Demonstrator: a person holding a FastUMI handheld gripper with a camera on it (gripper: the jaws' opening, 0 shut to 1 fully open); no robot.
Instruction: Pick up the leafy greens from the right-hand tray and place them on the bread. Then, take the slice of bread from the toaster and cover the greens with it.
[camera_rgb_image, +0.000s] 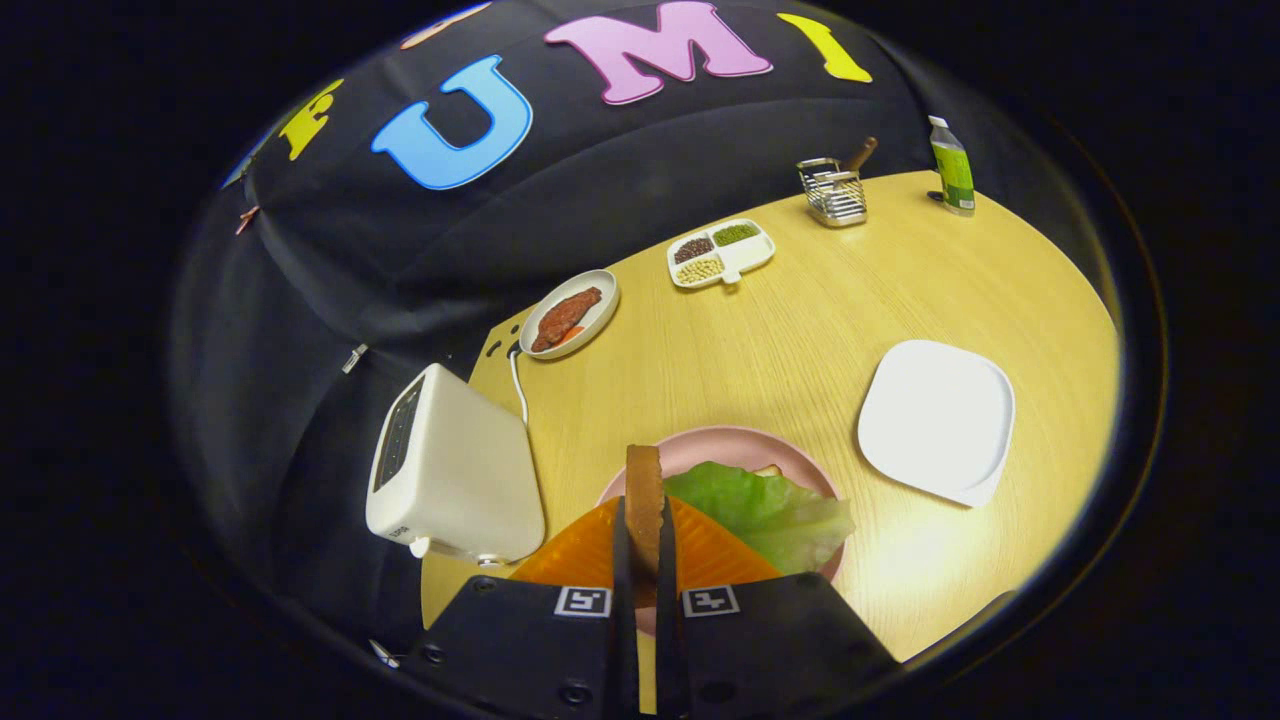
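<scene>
Over the pink plate (735, 447), gripper (645, 540) clenched on an upright bread slice (644, 495), lettuce (765, 510) lay beneath, toaster (455, 480) just beside.

light wood table (800, 330), black cloth wall (560, 220) behind, bright glare nr right edge.

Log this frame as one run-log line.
hand-held gripper: shut on bread slice, held on edge | over pink plate | lettuce on plate | white tray bare
</scene>
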